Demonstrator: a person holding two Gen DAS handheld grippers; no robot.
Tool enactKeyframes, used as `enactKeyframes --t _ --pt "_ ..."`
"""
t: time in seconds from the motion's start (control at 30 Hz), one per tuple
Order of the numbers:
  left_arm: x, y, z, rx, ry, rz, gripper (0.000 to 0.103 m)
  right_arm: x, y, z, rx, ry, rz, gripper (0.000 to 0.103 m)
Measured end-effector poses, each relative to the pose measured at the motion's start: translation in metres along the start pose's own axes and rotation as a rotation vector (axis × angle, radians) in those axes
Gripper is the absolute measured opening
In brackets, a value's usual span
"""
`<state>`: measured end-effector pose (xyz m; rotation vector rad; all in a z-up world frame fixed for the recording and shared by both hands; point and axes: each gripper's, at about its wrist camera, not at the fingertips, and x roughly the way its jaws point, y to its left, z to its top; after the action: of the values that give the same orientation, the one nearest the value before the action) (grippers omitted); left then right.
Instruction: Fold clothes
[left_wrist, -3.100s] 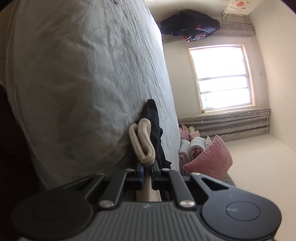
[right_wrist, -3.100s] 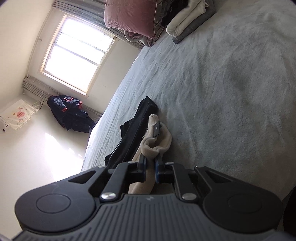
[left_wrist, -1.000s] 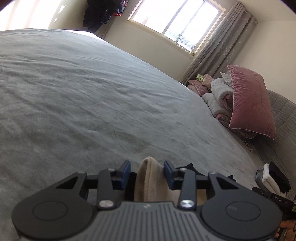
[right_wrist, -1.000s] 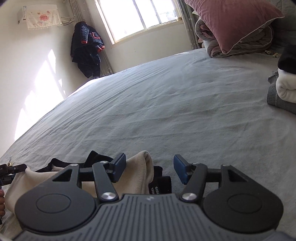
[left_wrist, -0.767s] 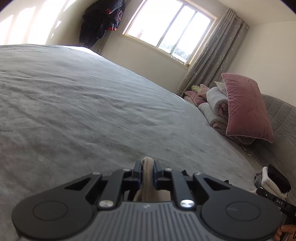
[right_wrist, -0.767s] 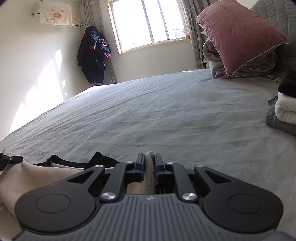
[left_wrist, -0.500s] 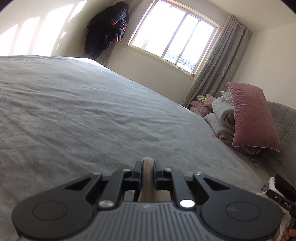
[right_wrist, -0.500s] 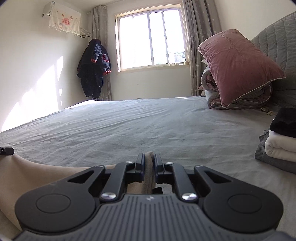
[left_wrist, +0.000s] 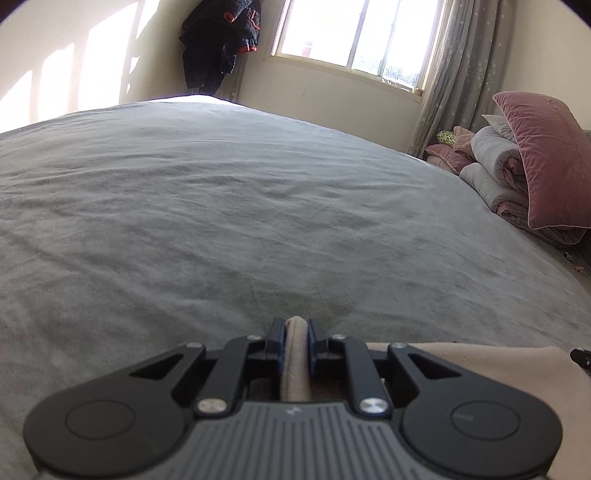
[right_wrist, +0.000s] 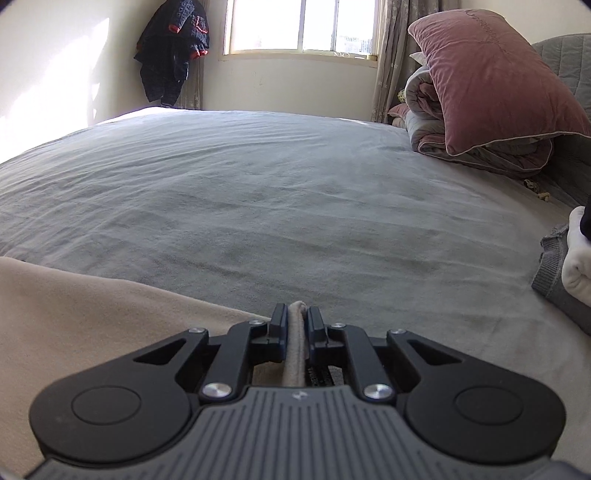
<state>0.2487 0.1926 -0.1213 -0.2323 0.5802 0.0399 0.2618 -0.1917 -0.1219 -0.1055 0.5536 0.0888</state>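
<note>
Grey bedding (left_wrist: 221, 206) stretches away ahead of me toward the window, with a pink pillow (right_wrist: 491, 81) and a small stack of folded clothes (right_wrist: 569, 266) off to my right. My left gripper (left_wrist: 296, 328) and right gripper (right_wrist: 296, 314) are each pinched tight on an edge of the beige garment (right_wrist: 92, 317), which spans sideways between them, its long axis crossing my view. It sits right at the fingertips, so neither hand is nearer, and I judge the next move must carry both ends evenly.

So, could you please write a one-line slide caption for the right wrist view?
Right gripper shut on a fold of beige garment above a grey bed, pink pillow behind.
</note>
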Motion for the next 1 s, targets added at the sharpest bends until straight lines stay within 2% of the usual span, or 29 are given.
enactKeyframes --t 0.03,0.07,0.1,0.17,0.23,0.3,0.4,0.5,0.63,0.7,0.8,0.87,1.0 --pt "-0.002 -0.002 0.001 0.013 0.004 0.008 0.018 -0.001 0.001 0.000 -0.006 0.001 -0.009 0.015" --pt "-0.003 -0.004 0.003 0.027 0.008 0.017 0.027 -0.003 0.003 0.001 -0.017 0.003 -0.022 0.027" --pt "-0.007 -0.008 0.005 0.049 0.007 0.040 0.045 -0.006 0.005 0.002 -0.030 0.005 -0.040 0.041" --pt "-0.019 -0.011 0.010 0.063 -0.029 0.069 0.060 -0.014 0.009 0.006 -0.053 -0.004 -0.066 0.049" --pt "-0.033 -0.010 0.016 0.039 -0.070 0.059 0.062 -0.025 0.012 0.012 -0.060 -0.033 -0.064 0.057" --pt "-0.047 -0.013 0.021 0.005 -0.106 0.046 0.071 -0.038 0.017 0.018 -0.061 -0.077 -0.046 0.069" --pt "-0.063 -0.027 0.025 0.004 -0.149 -0.004 0.081 -0.052 0.032 0.027 -0.068 -0.113 0.011 0.070" --pt "-0.071 -0.055 0.020 0.078 -0.157 -0.076 0.084 -0.049 0.052 0.025 -0.064 -0.085 0.061 0.071" --pt "-0.069 -0.081 0.003 0.172 -0.136 -0.130 0.086 -0.045 0.078 0.020 -0.055 -0.044 0.127 0.071" --pt "-0.063 -0.086 -0.006 0.200 -0.108 -0.138 0.087 -0.042 0.091 0.018 -0.050 -0.023 0.160 0.071" --pt "-0.046 -0.084 -0.024 0.257 -0.029 -0.104 0.087 -0.034 0.094 0.008 -0.035 0.013 0.159 0.071" --pt "-0.039 -0.080 -0.037 0.333 -0.014 -0.096 0.088 -0.031 0.087 0.002 -0.006 0.013 0.159 0.078" --pt "-0.044 -0.062 -0.030 0.267 -0.004 -0.118 0.087 -0.033 0.066 -0.004 0.057 0.007 0.171 0.079"
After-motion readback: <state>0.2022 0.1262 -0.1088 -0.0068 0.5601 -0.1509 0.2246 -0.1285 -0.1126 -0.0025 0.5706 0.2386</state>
